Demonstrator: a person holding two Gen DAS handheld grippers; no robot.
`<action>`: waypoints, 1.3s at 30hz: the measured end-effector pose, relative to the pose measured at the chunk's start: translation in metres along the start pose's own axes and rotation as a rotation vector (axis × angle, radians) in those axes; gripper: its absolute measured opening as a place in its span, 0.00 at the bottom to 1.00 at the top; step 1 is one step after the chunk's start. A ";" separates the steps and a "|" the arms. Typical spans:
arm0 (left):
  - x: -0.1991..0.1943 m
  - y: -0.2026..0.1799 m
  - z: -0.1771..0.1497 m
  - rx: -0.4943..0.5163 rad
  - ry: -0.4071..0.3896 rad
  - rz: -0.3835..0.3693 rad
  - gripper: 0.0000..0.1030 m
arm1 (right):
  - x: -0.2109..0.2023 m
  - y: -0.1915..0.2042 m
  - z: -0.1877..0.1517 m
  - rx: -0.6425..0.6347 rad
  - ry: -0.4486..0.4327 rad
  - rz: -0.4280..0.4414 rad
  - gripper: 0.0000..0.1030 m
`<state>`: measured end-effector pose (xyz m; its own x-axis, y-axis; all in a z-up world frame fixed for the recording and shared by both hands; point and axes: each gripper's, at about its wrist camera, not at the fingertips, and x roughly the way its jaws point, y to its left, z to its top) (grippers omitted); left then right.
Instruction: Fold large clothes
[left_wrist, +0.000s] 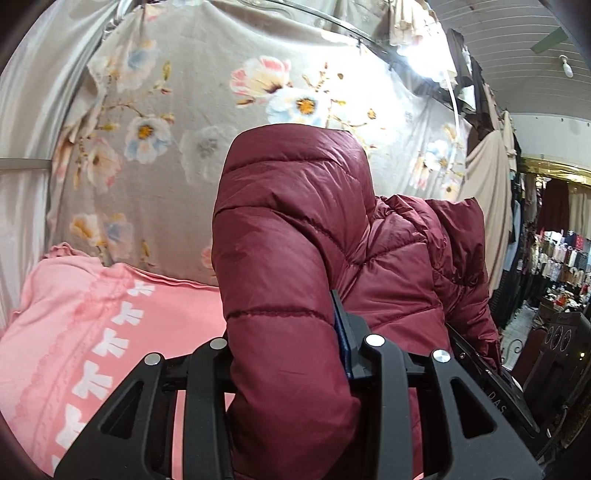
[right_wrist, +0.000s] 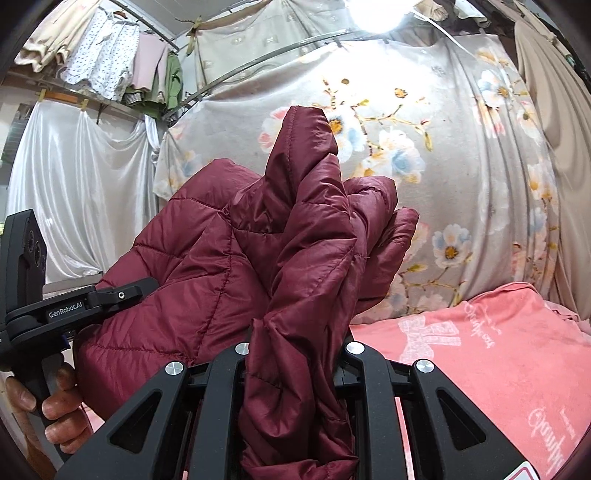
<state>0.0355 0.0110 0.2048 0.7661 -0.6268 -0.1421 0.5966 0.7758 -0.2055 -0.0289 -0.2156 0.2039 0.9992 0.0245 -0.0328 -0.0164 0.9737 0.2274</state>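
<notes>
A dark red quilted puffer jacket is held up in the air above a pink bed cover. My left gripper is shut on a thick padded part of the jacket. My right gripper is shut on a bunched edge of the same jacket, which sticks up between its fingers. The left gripper also shows at the left edge of the right wrist view, held by a hand and pressed against the jacket. The gripping pads are mostly hidden by fabric.
A grey floral sheet hangs behind the bed, with a white satin curtain to its left. The pink cover with white bows lies below. Clothes hang on a rail, and a shop aisle opens at the right.
</notes>
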 end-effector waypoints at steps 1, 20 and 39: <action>-0.001 0.006 0.000 -0.001 -0.002 0.012 0.32 | 0.005 0.003 -0.002 -0.002 0.006 0.009 0.16; 0.033 0.129 -0.024 -0.046 0.024 0.108 0.32 | 0.121 0.042 -0.065 -0.025 0.111 0.077 0.16; 0.133 0.198 -0.064 -0.021 0.143 0.148 0.32 | 0.223 0.016 -0.149 0.062 0.226 -0.010 0.16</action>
<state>0.2397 0.0766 0.0835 0.8026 -0.5108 -0.3081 0.4733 0.8597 -0.1922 0.1885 -0.1603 0.0555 0.9654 0.0721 -0.2506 0.0025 0.9584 0.2854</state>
